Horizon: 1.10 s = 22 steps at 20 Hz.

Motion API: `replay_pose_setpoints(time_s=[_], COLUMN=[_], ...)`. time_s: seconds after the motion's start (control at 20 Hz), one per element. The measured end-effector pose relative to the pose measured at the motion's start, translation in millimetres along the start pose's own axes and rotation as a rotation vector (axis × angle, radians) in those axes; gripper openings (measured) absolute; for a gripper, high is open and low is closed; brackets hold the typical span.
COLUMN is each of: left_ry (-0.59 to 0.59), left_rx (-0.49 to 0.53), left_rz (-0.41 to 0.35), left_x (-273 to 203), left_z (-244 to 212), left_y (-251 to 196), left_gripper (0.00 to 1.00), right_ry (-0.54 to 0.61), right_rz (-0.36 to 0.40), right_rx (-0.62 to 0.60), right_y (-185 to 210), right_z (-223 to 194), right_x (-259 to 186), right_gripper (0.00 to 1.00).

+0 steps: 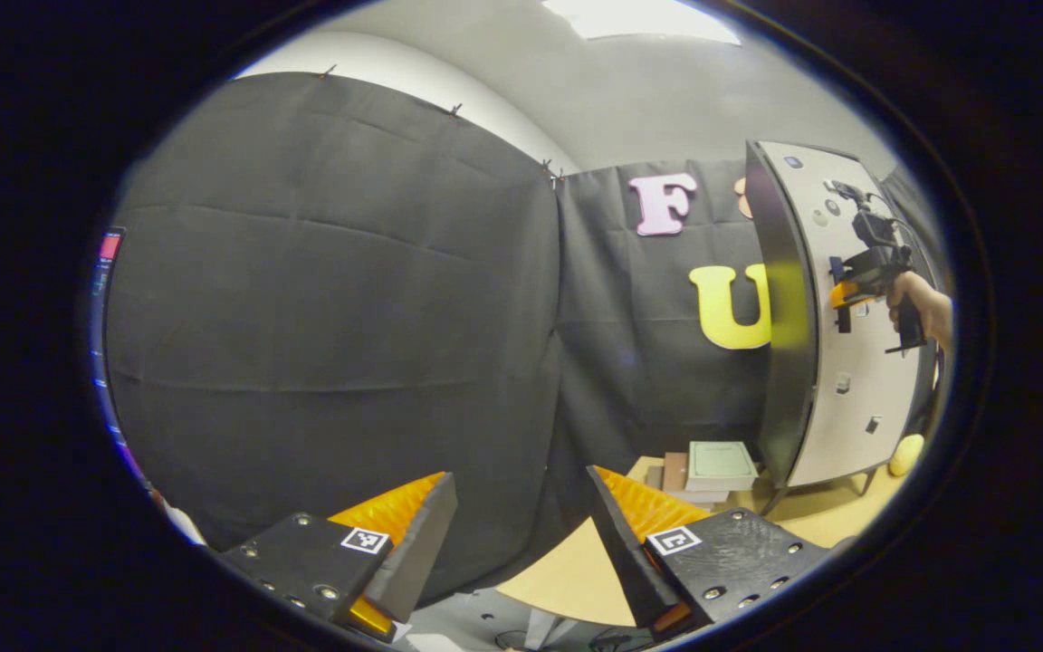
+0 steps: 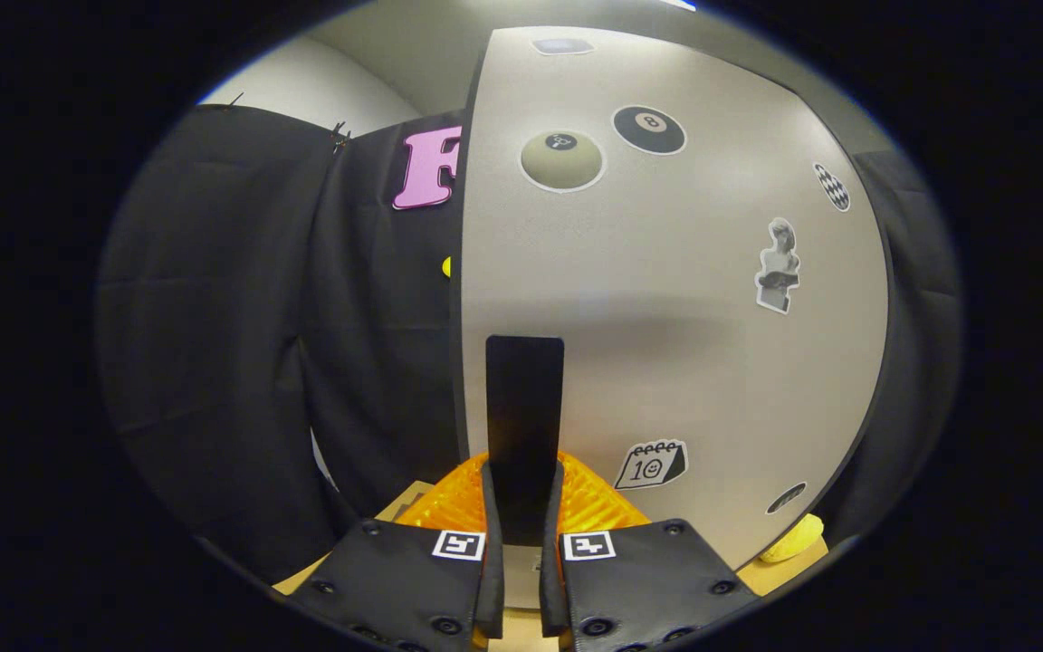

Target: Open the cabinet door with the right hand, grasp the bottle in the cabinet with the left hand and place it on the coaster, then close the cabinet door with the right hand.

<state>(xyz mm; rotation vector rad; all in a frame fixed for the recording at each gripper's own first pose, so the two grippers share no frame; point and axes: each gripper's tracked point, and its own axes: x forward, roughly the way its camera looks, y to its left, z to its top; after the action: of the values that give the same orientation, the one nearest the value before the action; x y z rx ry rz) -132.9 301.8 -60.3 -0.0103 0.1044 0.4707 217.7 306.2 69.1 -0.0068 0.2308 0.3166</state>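
The white cabinet door, dotted with stickers, stands close in front of the right gripper view. My right gripper is shut on the door's black vertical handle, one finger on each side. In the left gripper view the cabinet stands at the far right on the table, and a hand holds the right gripper against the door. Its dark side panel faces me. My left gripper is open and holds nothing, aimed at the black cloth wall. The cabinet's inside is hidden.
A tan table lies below the left gripper. A small stack of books sits left of the cabinet's foot. A yellow rounded object lies by the cabinet's right side, the same yellow object showing low right.
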Motion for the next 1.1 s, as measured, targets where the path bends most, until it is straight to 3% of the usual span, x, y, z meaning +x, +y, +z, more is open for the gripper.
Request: replay_pose_setpoints(time_s=[0.5,1.1], left_ry=[-0.053,-0.074], left_rx=[0.011,0.014], left_rz=[-0.181,-0.31], left_x=[13,17], left_z=[26,35], left_y=[-90,-172], left_gripper=[0.85,0.85], right_ry=[0.01,0.022], right_rz=[0.157,0.282], right_rx=[0.023,0.072], right_y=[-6,-24], right_z=[-8,-14], right_x=[-44,-72], right_gripper=[0.17,0.15])
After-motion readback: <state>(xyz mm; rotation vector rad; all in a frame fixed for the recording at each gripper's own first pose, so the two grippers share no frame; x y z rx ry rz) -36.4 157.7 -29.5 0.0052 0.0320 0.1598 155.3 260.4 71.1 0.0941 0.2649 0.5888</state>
